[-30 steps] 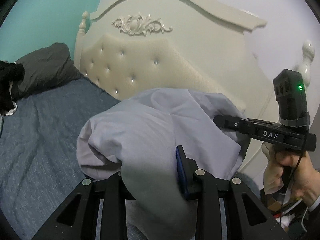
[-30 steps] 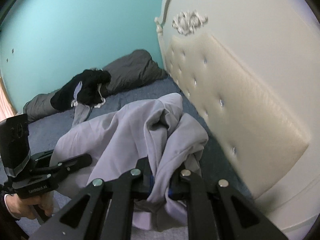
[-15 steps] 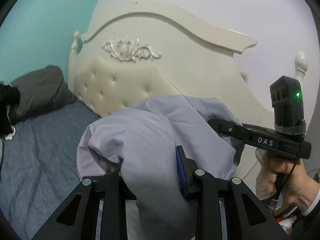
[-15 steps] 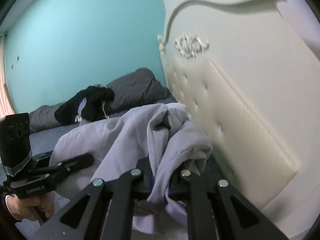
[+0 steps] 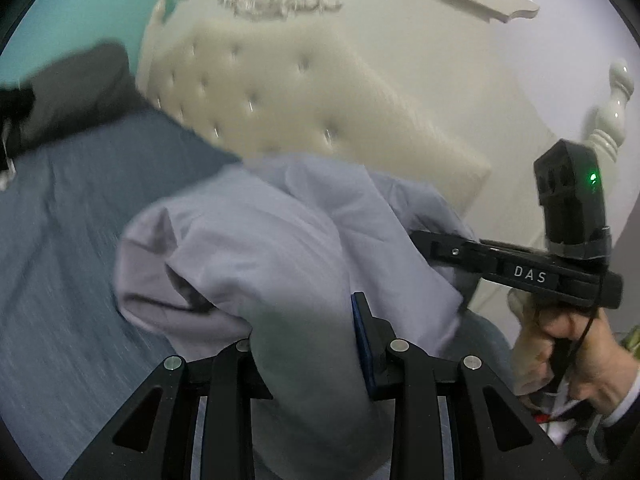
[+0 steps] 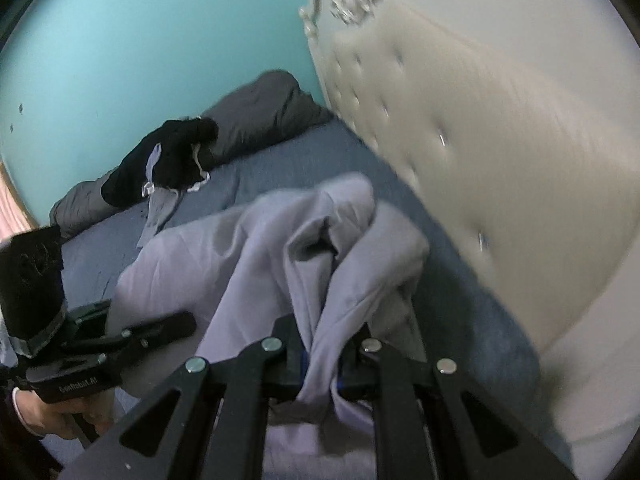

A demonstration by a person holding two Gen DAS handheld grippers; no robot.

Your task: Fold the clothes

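Lilac cloth fills both my wrist views: the shirt (image 5: 280,248) hangs bunched between my two tools, just in front of the headboard (image 5: 320,92) and above the blue bed (image 5: 72,240).

My left gripper (image 5: 308,344) has its jaws clamped on a thick roll of the shirt; the cloth spills up and over the near finger, and only the blue pad on the other finger shows. My right gripper (image 6: 320,360) has its jaws pressed nearly together on a thin twisted fold, which runs out between them and drops below.

From the left view I see the right gripper side-on, nearer the headboard's post, with a green light on its top block and a hand (image 5: 560,352) wrapped round its grip. Its tip is buried in the shirt's edge. From the right view the left gripper sits farther from the headboard, its finger lying against the shirt's flat side, a hand (image 6: 48,412) under it.

Away from the headboard along the teal wall (image 6: 140,40) lies a grey pillow (image 6: 260,112), and beside that a black garment (image 6: 168,156) heaped on more grey bedding. Both views are smeared with motion, so the headboard's buttons look streaked.
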